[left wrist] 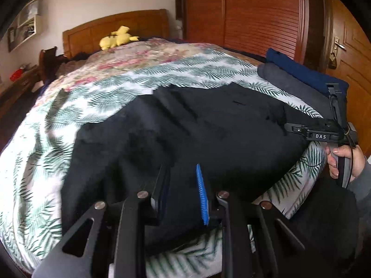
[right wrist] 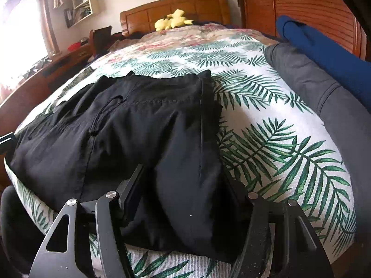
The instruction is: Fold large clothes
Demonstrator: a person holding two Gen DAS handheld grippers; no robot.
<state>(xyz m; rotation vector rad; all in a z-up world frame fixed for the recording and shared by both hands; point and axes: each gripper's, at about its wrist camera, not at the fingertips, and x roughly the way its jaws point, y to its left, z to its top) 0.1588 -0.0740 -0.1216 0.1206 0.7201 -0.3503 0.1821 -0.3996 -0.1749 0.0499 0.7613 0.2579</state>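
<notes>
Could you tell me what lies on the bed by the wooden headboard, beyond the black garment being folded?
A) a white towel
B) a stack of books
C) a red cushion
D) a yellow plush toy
D: a yellow plush toy lies by the headboard, far beyond the black garment on the leaf-print bedspread.

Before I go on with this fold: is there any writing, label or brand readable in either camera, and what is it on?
"DAS": white letters on the black body of the right gripper, seen in the left wrist view.
A small white mark beside it on that gripper is too small to read.
No readable tag shows on the black garment, the grey garment or the blue garment.
</notes>
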